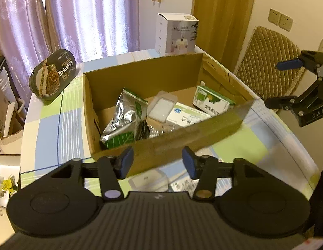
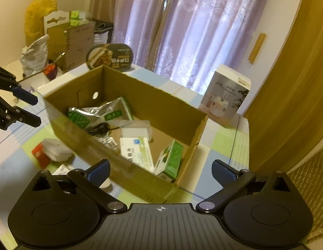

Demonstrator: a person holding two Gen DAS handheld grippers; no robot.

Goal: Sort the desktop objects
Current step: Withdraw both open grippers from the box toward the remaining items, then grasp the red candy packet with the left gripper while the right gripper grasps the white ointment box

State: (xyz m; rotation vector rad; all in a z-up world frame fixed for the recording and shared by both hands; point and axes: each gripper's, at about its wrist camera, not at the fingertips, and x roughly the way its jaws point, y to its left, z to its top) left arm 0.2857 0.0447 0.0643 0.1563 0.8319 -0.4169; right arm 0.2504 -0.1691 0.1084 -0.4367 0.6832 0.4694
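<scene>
The cardboard box [image 1: 161, 150] contains a silver pouch [image 1: 122, 120], a green carton [image 1: 211, 101] and a clear case [image 1: 161, 108]. Left gripper [image 1: 157, 162] and right gripper [image 2: 160, 169] are both open and empty.

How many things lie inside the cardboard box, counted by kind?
Inside the cardboard box:
Foil bags: 1
Printed cartons: 2
Clear plastic cases: 1
Black cables: 1
Total: 5 that I can tell; a crumpled clear wrapper near the cable is too blurred to count.
</scene>
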